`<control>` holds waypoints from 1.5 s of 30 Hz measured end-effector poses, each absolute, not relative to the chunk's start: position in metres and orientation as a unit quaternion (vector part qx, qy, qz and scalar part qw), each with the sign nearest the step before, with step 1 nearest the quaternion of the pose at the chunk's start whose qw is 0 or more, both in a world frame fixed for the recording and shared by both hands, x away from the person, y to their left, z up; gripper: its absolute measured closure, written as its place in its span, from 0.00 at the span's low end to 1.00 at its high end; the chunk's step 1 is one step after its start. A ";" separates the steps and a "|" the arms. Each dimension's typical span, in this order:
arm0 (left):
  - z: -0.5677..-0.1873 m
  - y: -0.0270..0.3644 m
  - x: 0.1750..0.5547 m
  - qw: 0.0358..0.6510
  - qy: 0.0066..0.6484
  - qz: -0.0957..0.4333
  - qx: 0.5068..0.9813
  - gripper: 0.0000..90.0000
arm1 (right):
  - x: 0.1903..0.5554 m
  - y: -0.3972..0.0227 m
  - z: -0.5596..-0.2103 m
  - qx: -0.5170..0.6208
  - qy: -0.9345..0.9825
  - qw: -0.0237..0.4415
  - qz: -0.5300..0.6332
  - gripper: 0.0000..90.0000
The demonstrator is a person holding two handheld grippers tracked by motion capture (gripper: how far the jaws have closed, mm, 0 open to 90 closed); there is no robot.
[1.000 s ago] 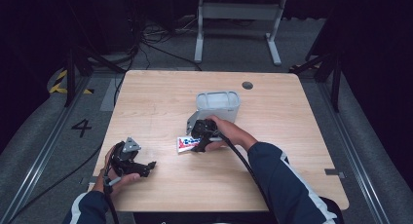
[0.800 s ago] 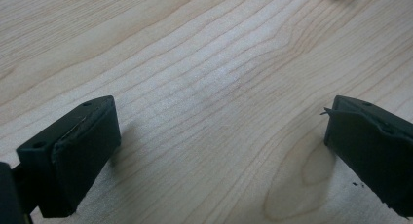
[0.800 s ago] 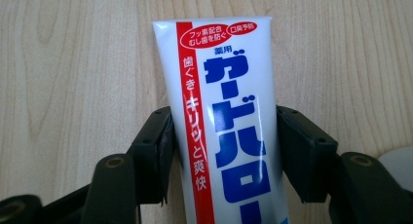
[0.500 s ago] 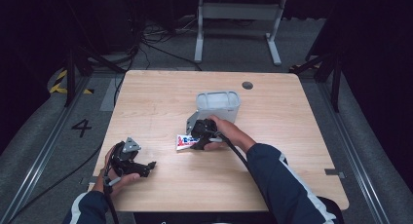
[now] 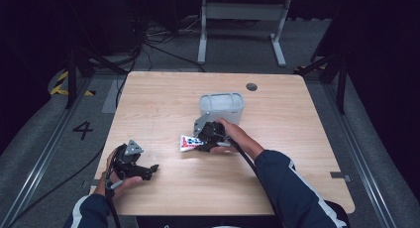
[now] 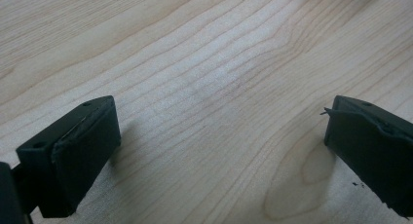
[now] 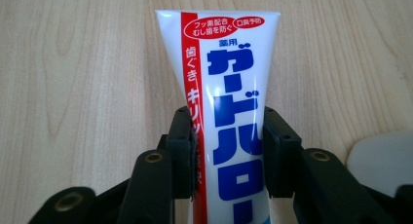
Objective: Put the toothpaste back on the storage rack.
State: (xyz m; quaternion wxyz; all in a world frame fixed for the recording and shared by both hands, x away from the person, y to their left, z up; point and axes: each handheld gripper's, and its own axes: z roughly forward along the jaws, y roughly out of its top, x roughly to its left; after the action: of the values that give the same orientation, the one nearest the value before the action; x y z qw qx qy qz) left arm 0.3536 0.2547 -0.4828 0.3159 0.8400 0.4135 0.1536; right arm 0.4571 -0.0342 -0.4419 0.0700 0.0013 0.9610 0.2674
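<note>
A white toothpaste tube (image 7: 224, 87) with a red stripe and blue lettering lies flat on the wooden table (image 5: 277, 114). My right gripper (image 7: 228, 146) has just been closing and now stands shut on it, both pads pressed against the tube's sides. From above, the tube (image 5: 188, 142) pokes out to the left of the right gripper (image 5: 200, 141). My left gripper (image 6: 219, 146) rests low over bare wood, jaws wide open with nothing between them. It sits at the table's front left in a hand, as the left gripper (image 5: 148, 169) appears in the high view.
A clear plastic tub (image 5: 222, 106) stands just behind the right gripper, near the table's middle. A round cable hole (image 5: 251, 86) lies at the back. The floor around holds cables and a metal stand (image 5: 242, 20).
The right gripper's jaws have closed onto the toothpaste tube. Both hands stay almost where they were.
</note>
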 end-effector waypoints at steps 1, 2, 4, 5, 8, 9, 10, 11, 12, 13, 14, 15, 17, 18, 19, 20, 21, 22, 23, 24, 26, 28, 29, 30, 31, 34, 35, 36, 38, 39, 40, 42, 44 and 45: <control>-0.483 0.255 0.354 0.316 0.413 0.154 0.840 0.00 | 0.456 -0.036 -0.440 0.002 0.960 0.072 0.271 0.70; -0.483 0.255 0.354 0.315 0.413 0.154 0.841 0.00 | 0.456 -0.036 -0.440 0.002 0.960 0.072 0.271 0.70; -0.483 0.255 0.354 0.315 0.412 0.154 0.841 0.00 | 0.454 -0.043 -0.436 0.010 0.955 0.073 0.289 0.71; -0.483 0.255 0.354 0.316 0.411 0.155 0.841 0.00 | 0.454 -0.045 -0.434 0.012 0.953 0.074 0.294 0.71; -0.483 0.255 0.354 0.316 0.412 0.154 0.841 0.00 | 0.453 -0.056 -0.427 0.020 0.947 0.081 0.311 0.71; -0.483 0.255 0.354 0.316 0.411 0.154 0.841 0.00 | 0.453 -0.059 -0.426 0.025 0.945 0.081 0.315 0.71; -0.483 0.255 0.354 0.316 0.411 0.154 0.841 0.00 | 0.453 -0.063 -0.424 0.030 0.944 0.083 0.319 0.71; -0.483 0.255 0.354 0.316 0.412 0.154 0.841 0.00 | 0.454 -0.066 -0.423 0.032 0.941 0.087 0.324 0.71; -0.483 0.255 0.354 0.316 0.412 0.154 0.841 0.00 | 0.454 -0.069 -0.421 0.037 0.940 0.087 0.329 0.71; -0.483 0.255 0.354 0.316 0.412 0.154 0.841 0.00 | 0.454 -0.072 -0.420 0.041 0.938 0.087 0.334 0.71; -0.483 0.255 0.354 0.316 0.412 0.154 0.841 0.00 | 0.454 -0.075 -0.419 0.044 0.935 0.089 0.340 0.71; -0.483 0.255 0.354 0.316 0.412 0.154 0.841 0.00 | 0.455 -0.079 -0.417 0.049 0.933 0.092 0.345 0.71; -0.483 0.255 0.354 0.316 0.412 0.154 0.841 0.00 | 0.456 -0.085 -0.415 0.058 0.927 0.096 0.357 0.71; -0.483 0.255 0.354 0.316 0.412 0.154 0.841 0.00 | 0.456 -0.087 -0.413 0.061 0.924 0.096 0.364 0.71; -0.483 0.255 0.354 0.316 0.412 0.154 0.841 0.00 | 0.456 -0.091 -0.412 0.065 0.921 0.097 0.371 0.71; -0.483 0.255 0.354 0.316 0.412 0.154 0.841 0.00 | 0.456 -0.092 -0.411 0.066 0.920 0.098 0.374 0.71; -0.483 0.255 0.354 0.316 0.412 0.154 0.841 0.00 | 0.455 -0.095 -0.409 0.069 0.918 0.103 0.378 0.71; -0.483 0.255 0.354 0.316 0.412 0.154 0.841 0.00 | 0.455 -0.095 -0.409 0.069 0.918 0.103 0.378 0.71; -0.483 0.255 0.354 0.316 0.412 0.154 0.841 0.00 | 0.454 -0.097 -0.407 0.069 0.915 0.106 0.382 0.71; -0.483 0.255 0.354 0.315 0.412 0.154 0.841 0.00 | 0.454 -0.100 -0.405 0.070 0.913 0.106 0.388 0.71; -0.483 0.255 0.354 0.314 0.412 0.154 0.841 0.00 | 0.453 -0.104 -0.402 0.072 0.910 0.109 0.394 0.71; -0.483 0.255 0.354 0.316 0.412 0.154 0.841 0.00 | 0.453 -0.108 -0.399 0.075 0.906 0.111 0.401 0.71; -0.483 0.255 0.354 0.316 0.412 0.154 0.841 0.00 | 0.453 -0.110 -0.398 0.077 0.905 0.112 0.403 0.71; -0.483 0.255 0.354 0.316 0.412 0.154 0.841 0.00 | 0.453 -0.111 -0.396 0.077 0.904 0.112 0.404 0.71; -0.483 0.255 0.354 0.316 0.410 0.155 0.841 0.00 | 0.453 -0.112 -0.395 0.078 0.902 0.113 0.408 0.71; -0.483 0.255 0.354 0.316 0.410 0.155 0.841 0.00 | 0.453 -0.114 -0.394 0.080 0.900 0.114 0.413 0.71; -0.483 0.255 0.354 0.317 0.411 0.154 0.841 0.00 | 0.452 -0.114 -0.393 0.081 0.899 0.114 0.415 0.71; -0.483 0.255 0.354 0.316 0.410 0.155 0.841 0.00 | 0.452 -0.115 -0.393 0.081 0.897 0.114 0.418 0.71; -0.483 0.255 0.354 0.316 0.410 0.155 0.841 0.00 | 0.452 -0.115 -0.391 0.080 0.897 0.116 0.419 0.71; -0.483 0.255 0.354 0.316 0.411 0.155 0.841 0.00 | 0.451 -0.116 -0.390 0.081 0.896 0.117 0.420 0.71; -0.483 0.255 0.354 0.316 0.411 0.155 0.841 0.00 | 0.451 -0.116 -0.390 0.081 0.896 0.117 0.420 0.71; -0.483 0.255 0.354 0.316 0.411 0.155 0.841 0.00 | 0.451 -0.117 -0.388 0.082 0.894 0.118 0.425 0.71; -0.483 0.255 0.354 0.316 0.411 0.153 0.841 0.00 | 0.451 -0.118 -0.386 0.084 0.890 0.122 0.431 0.71; -0.483 0.255 0.354 0.316 0.412 0.153 0.841 0.00 | 0.451 -0.119 -0.385 0.084 0.889 0.124 0.433 0.71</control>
State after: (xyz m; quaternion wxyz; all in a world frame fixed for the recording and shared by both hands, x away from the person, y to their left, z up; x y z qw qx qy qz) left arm 0.3540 0.2549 -0.4828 0.3165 0.8409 0.4115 0.1531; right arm 0.4510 -0.1187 -0.3851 0.1236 0.0837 0.8889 0.4330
